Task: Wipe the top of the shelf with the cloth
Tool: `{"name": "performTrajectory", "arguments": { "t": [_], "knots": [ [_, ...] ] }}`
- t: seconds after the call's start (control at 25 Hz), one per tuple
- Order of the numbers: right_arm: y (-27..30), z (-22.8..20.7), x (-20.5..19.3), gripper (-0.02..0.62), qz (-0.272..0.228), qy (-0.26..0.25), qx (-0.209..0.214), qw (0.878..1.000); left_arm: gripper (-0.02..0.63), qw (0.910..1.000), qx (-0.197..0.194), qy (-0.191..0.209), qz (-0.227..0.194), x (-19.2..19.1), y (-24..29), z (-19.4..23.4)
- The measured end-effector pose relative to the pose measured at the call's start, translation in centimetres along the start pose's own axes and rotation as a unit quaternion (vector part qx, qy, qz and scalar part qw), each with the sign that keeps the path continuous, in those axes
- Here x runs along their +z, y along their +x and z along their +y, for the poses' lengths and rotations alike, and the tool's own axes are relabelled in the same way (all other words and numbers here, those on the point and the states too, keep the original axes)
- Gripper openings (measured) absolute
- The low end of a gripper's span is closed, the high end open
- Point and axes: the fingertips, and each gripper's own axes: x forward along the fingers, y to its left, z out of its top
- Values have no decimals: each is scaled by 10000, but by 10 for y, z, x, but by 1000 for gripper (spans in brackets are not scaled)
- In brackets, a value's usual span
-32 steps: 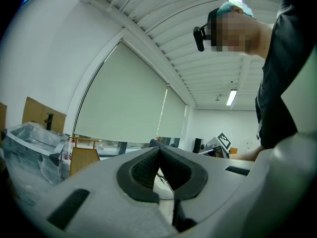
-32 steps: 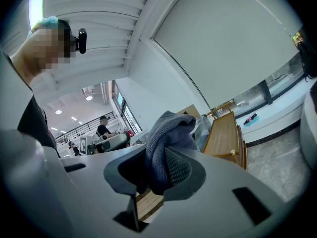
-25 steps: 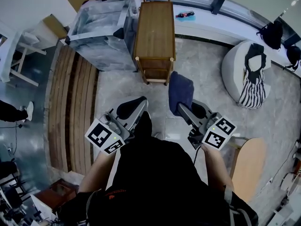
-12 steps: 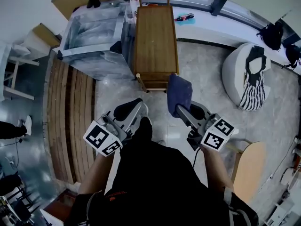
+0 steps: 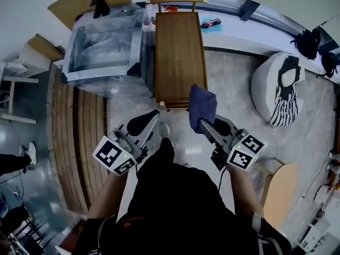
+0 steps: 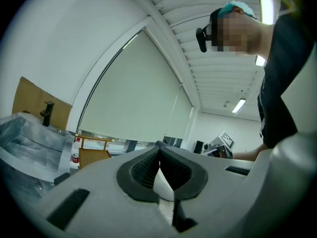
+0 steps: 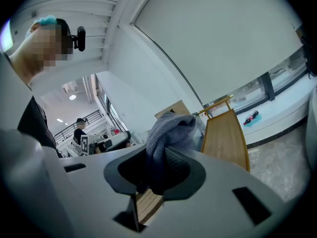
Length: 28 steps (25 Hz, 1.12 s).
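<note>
Shelf (image 5: 178, 57) of brown wood stands on the pale stone floor (image 5: 228, 84), long and narrow, its far end by the white window sill (image 5: 249, 33) and its near end in front of the person. Its top is bare wood, with a thin rail across the far end. Just beside it on the left sits a big bin wrapped in clear plastic (image 5: 103, 54), and a strip of wooden slats (image 5: 85, 137) runs along the floor on that side. Well off to the right is a white beanbag (image 5: 268, 84) with a striped bag draped over it.

The right hand-held gripper (image 7: 161, 170) is clenched on a dark blue cloth (image 5: 202, 104), which bunches up above the pads. From above, the cloth overlaps the shelf's near right corner; I can't tell whether it touches the wood. The left hand-held gripper (image 6: 158, 158) is held lower and to the left, off the shelf, its black pads pressed together at the tips with nothing between them. A small red-and-black tool (image 5: 211, 21) lies on the sill.
</note>
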Motion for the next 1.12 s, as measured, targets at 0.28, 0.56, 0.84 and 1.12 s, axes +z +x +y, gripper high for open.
{"name": "performTrajectory", "arguments": {
  "t": [0.28, 0.56, 0.84, 1.12],
  "knots": [
    [54, -20, 25, 77, 56, 12, -172, 9998, 20, 9999, -107, 82, 67, 20, 18, 69],
    [93, -32, 39, 77, 192, -13, -281, 9994, 20, 9997, -214, 97, 41, 31, 29, 111],
    [120, -47, 46, 77, 290, -34, -289, 9992, 20, 9996, -198, 6, 180, 19, 33, 136],
    [134, -68, 54, 77, 287, 12, -265, 9992, 20, 9995, -151, -34, 260, 15, 48, 155]
  ]
}}
